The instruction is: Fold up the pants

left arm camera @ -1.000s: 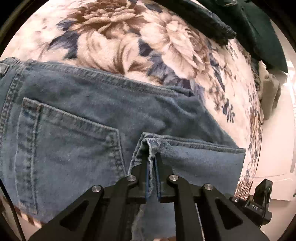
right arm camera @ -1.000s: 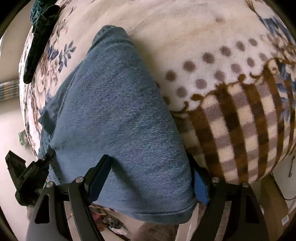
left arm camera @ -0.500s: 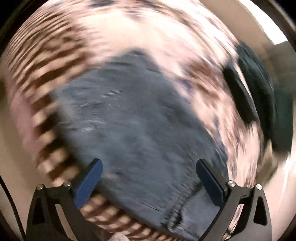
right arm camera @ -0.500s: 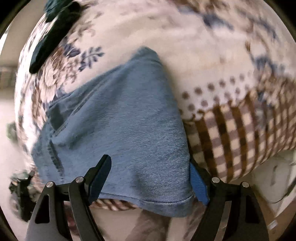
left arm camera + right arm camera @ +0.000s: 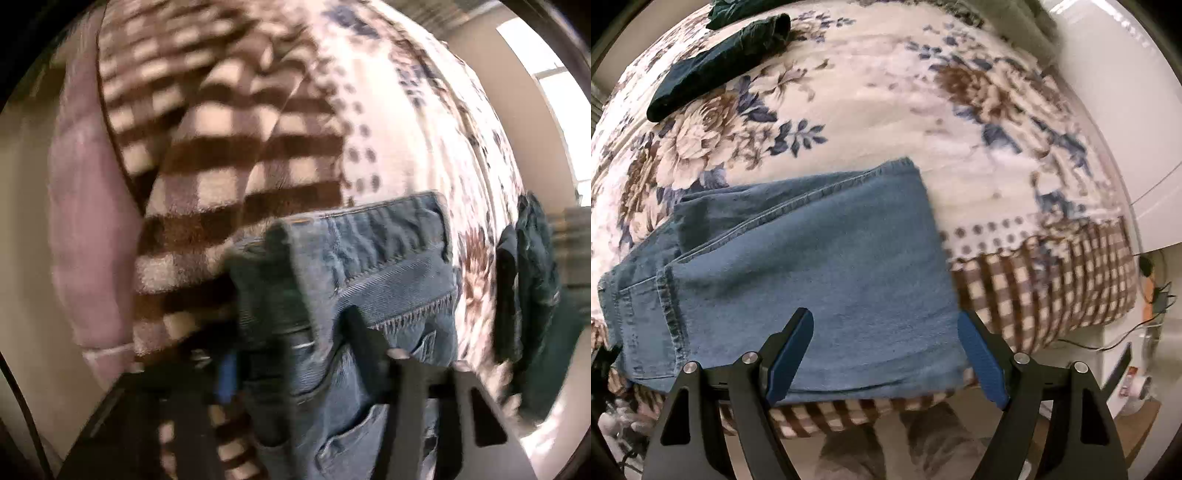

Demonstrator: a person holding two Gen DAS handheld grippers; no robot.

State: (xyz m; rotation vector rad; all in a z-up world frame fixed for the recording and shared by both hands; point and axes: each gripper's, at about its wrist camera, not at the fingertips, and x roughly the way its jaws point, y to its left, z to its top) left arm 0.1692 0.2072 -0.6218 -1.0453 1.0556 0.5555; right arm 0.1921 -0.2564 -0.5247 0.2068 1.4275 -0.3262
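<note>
With the left gripper point(image 5: 295, 354) pinching the jeans' point(image 5: 812, 266) bunched waistband and the right gripper point(image 5: 886, 354) spread wide and empty, the one-sided hold risks skewing the fold.

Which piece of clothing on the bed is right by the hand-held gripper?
The light blue jeans, lying at the near edge; the dark green garments lie at the far side.

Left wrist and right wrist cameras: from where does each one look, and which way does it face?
Left wrist: sits on the left gripper, close over the jeans, facing the blanket's checked border; its blurred black fingers show.
Right wrist: sits on the right gripper, facing across the bed; its open blue-padded fingers show.
Shared: jeans, blanket, dark folded clothes.
</note>
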